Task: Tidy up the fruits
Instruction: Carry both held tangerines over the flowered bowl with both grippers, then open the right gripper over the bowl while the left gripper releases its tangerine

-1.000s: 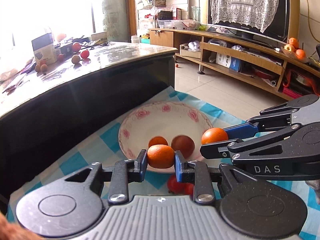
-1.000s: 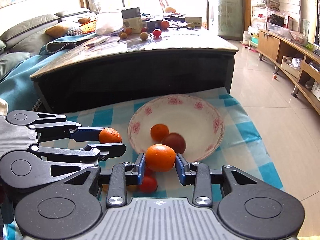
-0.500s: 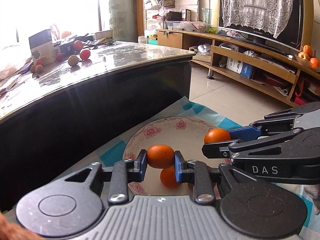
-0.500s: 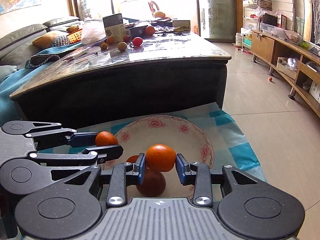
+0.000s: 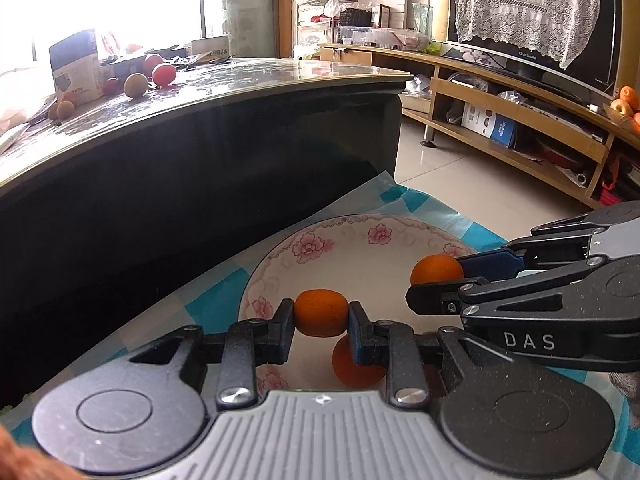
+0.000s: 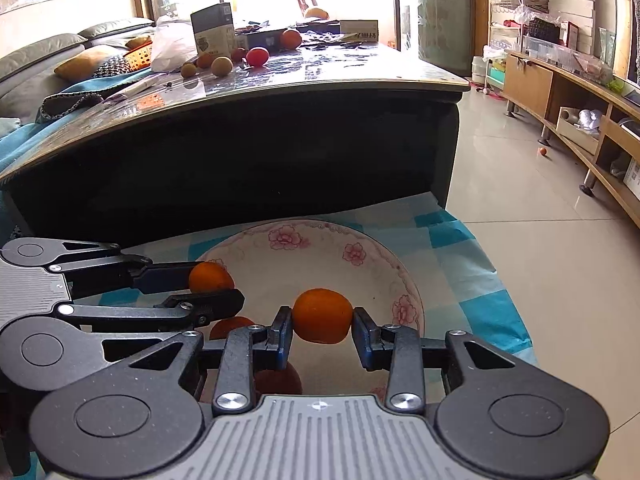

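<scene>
My left gripper [image 5: 321, 320] is shut on a small orange [image 5: 320, 310] and hovers over the near part of a white plate with pink flowers [image 5: 360, 236]. Another orange [image 5: 352, 370] lies in the plate just below its right finger. My right gripper [image 6: 322, 320] is shut on a second small orange [image 6: 322, 312] above the same plate [image 6: 320, 227]. In the right wrist view the left gripper [image 6: 212, 284] reaches in from the left beside it. An orange [image 6: 230, 327] and a dark red fruit [image 6: 278, 380] rest in the plate, partly hidden by the fingers.
The plate sits on a blue and white checked cloth [image 6: 472, 280] on the floor. A black coffee table [image 6: 240, 160] rises just behind it, with fruits [image 6: 256, 57] and a box [image 6: 212, 28] on top. A wooden TV stand [image 5: 520, 132] runs along the right.
Both grippers moved forward and lower, side by side, each still holding its orange. They now hang over the plate, whose fruits have slid beneath the fingers.
</scene>
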Available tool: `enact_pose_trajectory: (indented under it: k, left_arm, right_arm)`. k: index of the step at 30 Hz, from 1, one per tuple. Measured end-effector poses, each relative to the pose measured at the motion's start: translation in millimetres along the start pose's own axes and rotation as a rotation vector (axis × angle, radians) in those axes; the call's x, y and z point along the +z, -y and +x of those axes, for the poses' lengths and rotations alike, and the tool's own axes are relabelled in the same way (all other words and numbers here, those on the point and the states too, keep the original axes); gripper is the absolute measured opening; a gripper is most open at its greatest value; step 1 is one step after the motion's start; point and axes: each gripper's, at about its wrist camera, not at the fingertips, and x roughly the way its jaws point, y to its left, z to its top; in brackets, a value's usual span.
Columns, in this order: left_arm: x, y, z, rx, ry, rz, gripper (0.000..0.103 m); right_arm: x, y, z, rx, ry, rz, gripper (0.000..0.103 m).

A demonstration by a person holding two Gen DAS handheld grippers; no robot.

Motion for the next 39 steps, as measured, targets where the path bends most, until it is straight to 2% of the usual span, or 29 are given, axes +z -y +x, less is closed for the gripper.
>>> enact_pose_trajectory:
  k: [25,39]
  left_arm:
    - [-0.2,-0.2,1.6,0.029,0.015,0.004,0.041]
    - [5.4,10.7,-26.6,0.033,0.044,0.025,0.041]
  right_arm:
    - [-0.4,0.8,5.5,-0.016,0.005,0.009,0.032]
    - [-0.4,0.1,-21.3,-0.018,0.032,0.027,0.033]
